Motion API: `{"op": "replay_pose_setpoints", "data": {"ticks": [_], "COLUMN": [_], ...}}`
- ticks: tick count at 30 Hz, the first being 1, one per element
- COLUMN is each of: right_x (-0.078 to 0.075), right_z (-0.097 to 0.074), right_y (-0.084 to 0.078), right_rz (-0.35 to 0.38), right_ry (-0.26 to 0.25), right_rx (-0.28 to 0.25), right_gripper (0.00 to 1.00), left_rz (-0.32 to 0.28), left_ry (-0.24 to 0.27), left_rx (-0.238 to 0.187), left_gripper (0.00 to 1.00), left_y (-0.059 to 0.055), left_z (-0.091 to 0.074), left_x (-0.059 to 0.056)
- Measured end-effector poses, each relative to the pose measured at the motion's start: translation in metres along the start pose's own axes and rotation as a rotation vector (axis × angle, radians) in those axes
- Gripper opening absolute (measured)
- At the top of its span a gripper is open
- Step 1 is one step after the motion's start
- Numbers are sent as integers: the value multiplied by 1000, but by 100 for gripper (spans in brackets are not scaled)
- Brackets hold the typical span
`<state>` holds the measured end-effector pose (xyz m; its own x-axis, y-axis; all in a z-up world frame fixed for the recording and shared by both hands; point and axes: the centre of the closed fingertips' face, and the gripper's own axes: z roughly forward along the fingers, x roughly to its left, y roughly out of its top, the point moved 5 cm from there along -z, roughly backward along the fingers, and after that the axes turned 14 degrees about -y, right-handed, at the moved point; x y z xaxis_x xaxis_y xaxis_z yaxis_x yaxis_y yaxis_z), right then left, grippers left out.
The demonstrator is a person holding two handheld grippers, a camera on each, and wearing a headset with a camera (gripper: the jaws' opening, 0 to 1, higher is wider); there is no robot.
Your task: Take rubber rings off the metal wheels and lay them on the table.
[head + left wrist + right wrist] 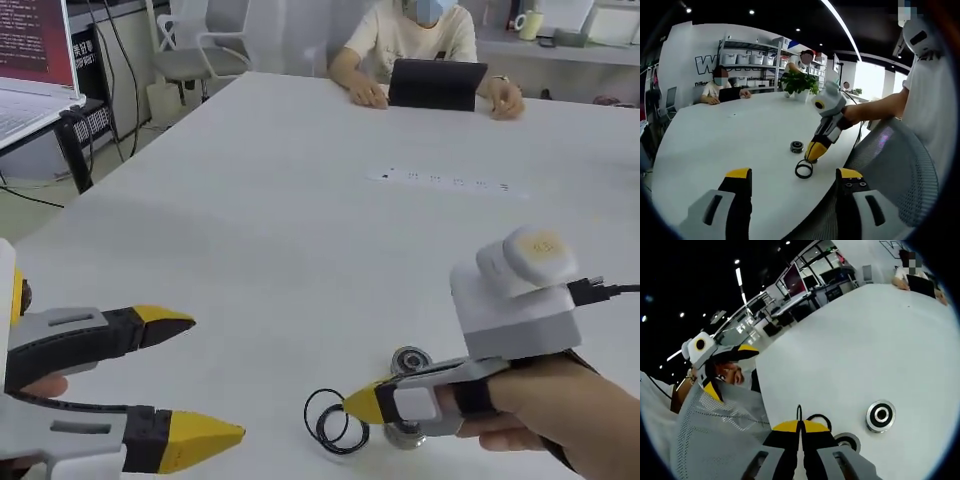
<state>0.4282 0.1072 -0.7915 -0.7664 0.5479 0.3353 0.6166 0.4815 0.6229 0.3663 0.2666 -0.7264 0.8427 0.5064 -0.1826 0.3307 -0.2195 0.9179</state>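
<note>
Large letters on the far wall (705, 64) begin with "W"; shelving (747, 60) covers the rest. The smaller line beneath is too blurred to read. Text on the screen (35, 40) beyond the worktop's left edge is illegible.

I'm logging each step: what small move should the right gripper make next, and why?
Probably open the right gripper: its jaws look shut on a thin black rubber ring, held low at the white table, beside another black ring and off the round metal wheels.
</note>
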Motion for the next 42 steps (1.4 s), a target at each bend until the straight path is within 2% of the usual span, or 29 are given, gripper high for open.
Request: {"op": "replay_pose_setpoints", "data": {"ticks": [4,12,19,42], "right_x": [-3,-7,-9,-19], "right_z": [0,-1,-1,4], "right_y": [-1,-3,-8,-9], "right_rz": [0,14,9,-30], "right_ry": [-11,-23,-33,-110], "right_rx": [7,17,48,34], "right_gripper": [0,0,0,1], "left_rz": [-9,-11,-11,-13], "left_ry": [4,3,2,9], "left_rx": [-16,-15,-11,-13], "left_gripper": [66,65,65,64], "left_y": [1,1,0,0], "left_z": [-1,-1,-1,-1], "left_x": [0,0,0,1]}}
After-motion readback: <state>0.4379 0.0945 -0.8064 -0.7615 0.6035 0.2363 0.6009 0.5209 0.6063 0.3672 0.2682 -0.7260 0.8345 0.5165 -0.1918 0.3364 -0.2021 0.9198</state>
